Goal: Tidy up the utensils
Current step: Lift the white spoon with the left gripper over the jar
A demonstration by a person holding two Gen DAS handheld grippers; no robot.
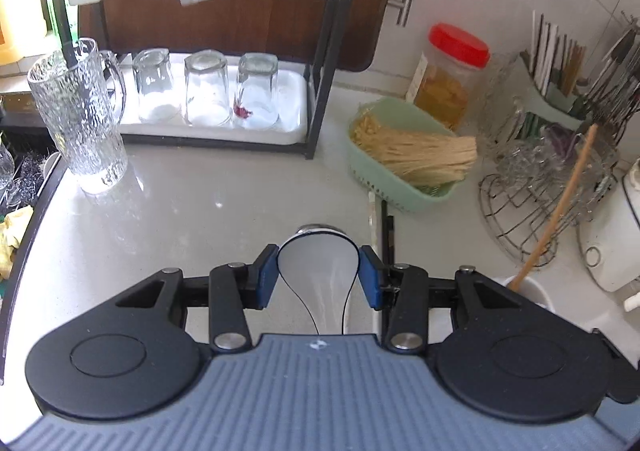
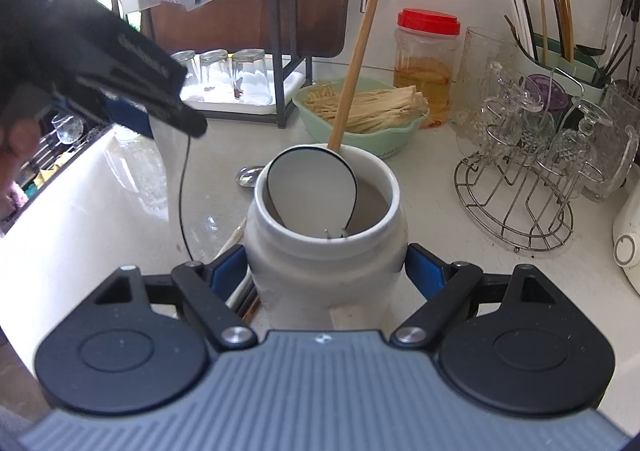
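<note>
The right gripper (image 2: 326,271) is clamping the white crock (image 2: 324,235) near the worktop's (image 1: 180,211) front edge, steadying it for loading; a wooden handle (image 2: 358,51) and a white spoon (image 2: 312,191) are already standing inside. The left gripper (image 1: 318,275), half closed, is pinching another white ladle (image 1: 320,279) by its widest part, its lower end running out of view; loose utensils behind the crock are hard to identify

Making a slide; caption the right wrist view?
Right gripper clamps a white crock holding a spoon.
</note>
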